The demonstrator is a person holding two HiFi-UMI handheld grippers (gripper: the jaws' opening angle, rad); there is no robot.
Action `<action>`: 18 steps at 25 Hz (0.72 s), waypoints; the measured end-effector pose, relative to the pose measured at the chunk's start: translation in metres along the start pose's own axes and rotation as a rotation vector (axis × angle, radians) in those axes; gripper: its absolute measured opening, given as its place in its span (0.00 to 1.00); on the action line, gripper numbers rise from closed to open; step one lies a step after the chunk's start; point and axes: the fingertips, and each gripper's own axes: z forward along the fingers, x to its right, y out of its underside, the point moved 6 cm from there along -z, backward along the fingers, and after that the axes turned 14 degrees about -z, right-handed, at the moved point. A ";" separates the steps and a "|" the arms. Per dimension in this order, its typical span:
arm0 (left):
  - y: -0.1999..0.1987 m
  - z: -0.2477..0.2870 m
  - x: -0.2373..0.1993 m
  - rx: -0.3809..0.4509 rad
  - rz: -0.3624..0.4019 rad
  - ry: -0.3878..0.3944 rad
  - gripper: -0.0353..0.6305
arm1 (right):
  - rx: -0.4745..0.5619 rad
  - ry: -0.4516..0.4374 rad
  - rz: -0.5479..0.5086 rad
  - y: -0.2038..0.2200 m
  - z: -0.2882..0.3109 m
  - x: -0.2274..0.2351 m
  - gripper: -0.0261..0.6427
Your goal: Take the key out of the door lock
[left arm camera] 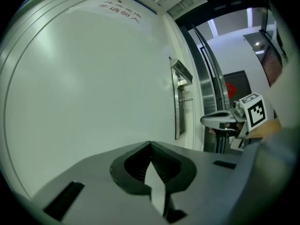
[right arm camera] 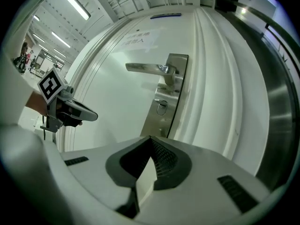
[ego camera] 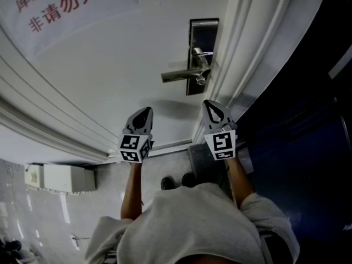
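Fingers shut tip to tip on left gripper [ego camera: 145,110] and right gripper [ego camera: 209,103], both empty, side by side facing white door [ego camera: 99,65]. Steel lock plate [ego camera: 203,34] by door's edge, lever handle [ego camera: 179,76] across it. Key [right arm camera: 161,108] seated in lock below handle, nearest right gripper, probably the one meant to reach.

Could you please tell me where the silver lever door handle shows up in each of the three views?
Head view: the silver lever door handle lies right of centre in the upper half, its lever pointing left.
Left gripper view: the handle sits right of centre, seen nearly edge-on.
Right gripper view: the handle is at upper centre, its lever pointing left.
Shared landmark: the tall steel lock plate that carries it.
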 end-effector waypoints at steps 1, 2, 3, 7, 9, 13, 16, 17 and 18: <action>0.000 -0.001 -0.001 -0.001 0.001 0.003 0.08 | 0.002 0.006 -0.013 -0.004 -0.001 0.001 0.07; 0.000 -0.002 -0.002 -0.001 0.000 0.006 0.08 | 0.004 0.013 -0.028 -0.008 -0.001 0.003 0.07; -0.001 -0.003 -0.003 -0.001 0.000 0.007 0.08 | 0.005 0.020 -0.046 -0.013 -0.002 0.005 0.07; 0.000 -0.005 -0.008 -0.005 -0.007 0.016 0.08 | 0.011 0.041 -0.128 -0.029 -0.003 0.013 0.07; -0.002 -0.005 -0.007 0.001 -0.006 0.026 0.08 | 0.014 0.047 -0.191 -0.038 -0.003 0.016 0.07; 0.001 -0.004 -0.008 0.004 -0.010 0.031 0.08 | -0.011 0.052 -0.380 -0.050 -0.002 0.021 0.07; 0.002 -0.004 -0.007 0.004 -0.014 0.036 0.08 | -0.031 0.058 -0.514 -0.057 0.000 0.024 0.07; 0.002 -0.004 -0.007 0.004 -0.015 0.038 0.08 | -0.037 0.062 -0.572 -0.059 0.001 0.024 0.07; 0.001 -0.004 -0.006 0.005 -0.016 0.040 0.08 | -0.043 0.066 -0.635 -0.060 0.003 0.023 0.07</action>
